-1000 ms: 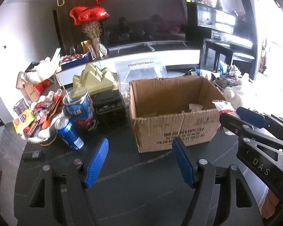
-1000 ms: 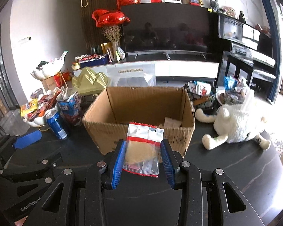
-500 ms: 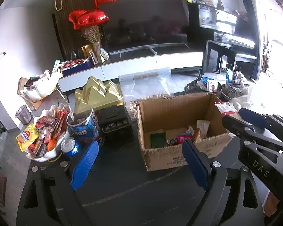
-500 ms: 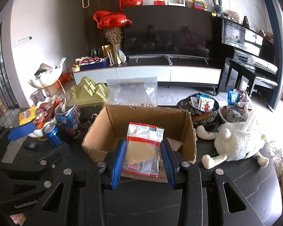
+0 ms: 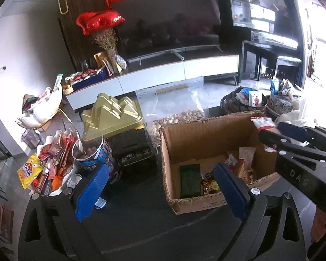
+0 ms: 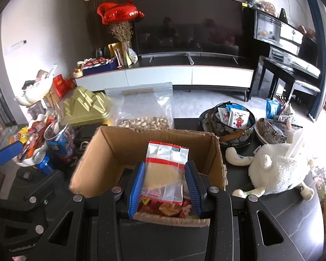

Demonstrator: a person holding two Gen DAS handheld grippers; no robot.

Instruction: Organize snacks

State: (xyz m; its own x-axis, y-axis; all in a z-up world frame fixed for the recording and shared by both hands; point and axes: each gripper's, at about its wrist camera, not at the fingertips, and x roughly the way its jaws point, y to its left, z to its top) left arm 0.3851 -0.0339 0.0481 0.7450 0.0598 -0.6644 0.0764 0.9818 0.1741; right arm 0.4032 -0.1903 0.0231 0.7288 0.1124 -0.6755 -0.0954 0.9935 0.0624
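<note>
Surface: dark table point(image 6: 271, 217), glossy, faint pale lines. Cardboard box point(image 6: 110, 152) at centre, wrappers inside. Right gripper point(image 6: 164, 184) clamps snack packet point(image 6: 166, 169) above box. Left gripper point(image 5: 158, 193) jaws opening, nothing between. Snack bowl point(image 5: 47, 169) at 9 o'clock. Plush toy point(image 6: 276, 171) at 3 o'clock. Television point(image 6: 189, 26) at 12 o'clock.
</note>
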